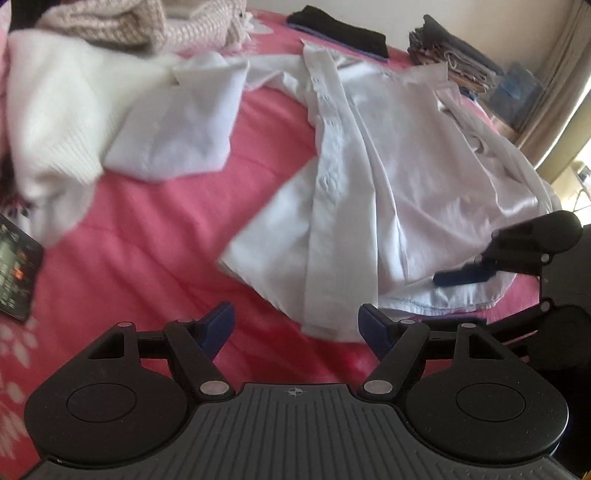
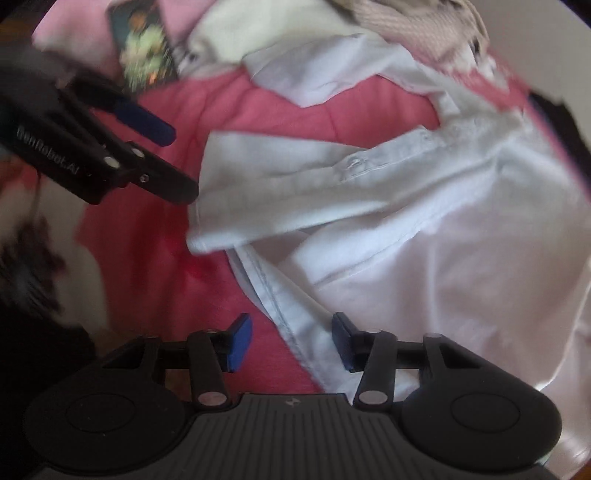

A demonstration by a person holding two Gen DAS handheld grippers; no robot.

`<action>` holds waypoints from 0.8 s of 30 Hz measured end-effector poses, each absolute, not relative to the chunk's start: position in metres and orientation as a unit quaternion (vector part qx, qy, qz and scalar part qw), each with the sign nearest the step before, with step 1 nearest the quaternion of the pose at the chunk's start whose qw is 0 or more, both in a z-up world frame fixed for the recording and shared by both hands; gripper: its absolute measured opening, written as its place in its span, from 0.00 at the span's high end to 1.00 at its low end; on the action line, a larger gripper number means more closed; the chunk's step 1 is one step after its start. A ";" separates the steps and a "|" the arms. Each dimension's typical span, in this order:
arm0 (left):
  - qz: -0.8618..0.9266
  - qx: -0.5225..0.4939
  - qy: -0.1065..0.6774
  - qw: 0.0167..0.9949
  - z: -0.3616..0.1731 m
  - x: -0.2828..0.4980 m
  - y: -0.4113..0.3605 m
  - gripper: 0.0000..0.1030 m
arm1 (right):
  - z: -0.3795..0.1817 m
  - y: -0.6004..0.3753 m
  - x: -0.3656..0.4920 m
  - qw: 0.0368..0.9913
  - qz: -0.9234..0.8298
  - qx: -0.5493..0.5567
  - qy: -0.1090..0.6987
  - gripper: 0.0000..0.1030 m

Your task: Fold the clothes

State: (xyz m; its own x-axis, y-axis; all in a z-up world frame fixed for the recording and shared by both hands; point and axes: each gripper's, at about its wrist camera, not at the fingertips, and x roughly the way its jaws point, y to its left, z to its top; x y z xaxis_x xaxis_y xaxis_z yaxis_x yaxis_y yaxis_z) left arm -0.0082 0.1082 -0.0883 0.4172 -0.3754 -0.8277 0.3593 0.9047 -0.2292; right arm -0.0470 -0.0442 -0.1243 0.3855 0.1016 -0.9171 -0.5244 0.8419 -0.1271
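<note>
White shirt (image 1: 388,177) lies spread on the pink bedspread (image 1: 155,251), placket up, one sleeve out toward 10 o'clock. My left gripper (image 1: 295,328) hangs released over the bedspread, hem corner just beyond it at 12. My right gripper (image 2: 291,341) is parted, nothing pinched; the hem edge runs between its fingers. Folded piles (image 1: 340,29) sit at 12–1 o'clock.

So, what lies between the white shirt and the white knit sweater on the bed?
Only bare pink bedspread separates the white shirt from the white knit sweater, in the left wrist view.
</note>
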 end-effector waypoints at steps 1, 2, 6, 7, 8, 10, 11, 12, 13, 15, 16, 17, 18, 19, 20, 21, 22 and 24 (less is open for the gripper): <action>-0.221 -0.009 0.496 0.840 -0.092 -0.008 0.107 0.28 | -0.127 -0.046 -0.050 0.802 0.193 -0.207 0.526 0.78; -0.221 -0.009 0.496 0.839 -0.093 -0.007 0.109 0.28 | -0.130 -0.047 -0.052 0.797 0.193 -0.210 0.532 0.92; -0.220 -0.016 0.504 0.835 -0.095 -0.002 0.117 0.28 | -0.129 -0.053 -0.062 0.781 0.218 -0.176 0.558 0.95; -0.218 -0.019 0.505 0.835 -0.096 -0.003 0.119 0.28 | -0.129 -0.054 -0.064 0.776 0.224 -0.168 0.565 0.95; -0.217 -0.022 0.507 0.834 -0.096 -0.004 0.121 0.28 | -0.130 -0.054 -0.066 0.770 0.230 -0.160 0.572 0.95; -0.212 -0.025 0.504 0.837 -0.096 -0.005 0.124 0.28 | -0.136 -0.053 -0.071 0.754 0.245 -0.148 0.591 0.95; -0.214 -0.024 0.500 0.839 -0.094 -0.007 0.123 0.28 | -0.140 -0.053 -0.073 0.749 0.248 -0.149 0.596 0.95; -0.223 -0.019 0.495 0.839 -0.093 -0.009 0.121 0.28 | -0.142 -0.052 -0.076 0.746 0.252 -0.153 0.597 0.95; -0.231 -0.013 0.491 0.840 -0.092 -0.011 0.118 0.28 | -0.141 -0.051 -0.077 0.744 0.259 -0.156 0.596 0.95; -0.233 -0.002 0.491 0.839 -0.093 -0.013 0.114 0.28 | -0.136 -0.052 -0.078 0.735 0.284 -0.142 0.599 0.95; -0.231 0.003 0.491 0.840 -0.094 -0.014 0.112 0.28 | -0.134 -0.054 -0.078 0.727 0.299 -0.123 0.606 0.95; -0.227 0.006 0.490 0.842 -0.095 -0.013 0.111 0.28 | -0.132 -0.055 -0.079 0.722 0.307 -0.113 0.610 0.95; -0.224 0.009 0.488 0.844 -0.096 -0.013 0.110 0.28 | -0.130 -0.056 -0.081 0.719 0.312 -0.107 0.611 0.94; -0.220 0.012 0.487 0.845 -0.097 -0.013 0.109 0.28 | -0.126 -0.055 -0.084 0.726 0.308 -0.117 0.604 0.93; -0.215 0.012 0.485 0.847 -0.097 -0.012 0.109 0.28 | -0.122 -0.053 -0.086 0.732 0.304 -0.127 0.597 0.93; -0.207 0.002 0.483 0.851 -0.098 -0.010 0.112 0.28 | -0.118 -0.053 -0.088 0.739 0.299 -0.136 0.588 0.92; -0.197 -0.011 0.481 0.854 -0.099 -0.007 0.115 0.28 | -0.113 -0.053 -0.088 0.751 0.294 -0.140 0.575 0.91; -0.178 -0.039 0.476 0.860 -0.101 0.000 0.121 0.29 | -0.107 -0.052 -0.086 0.774 0.285 -0.145 0.546 0.79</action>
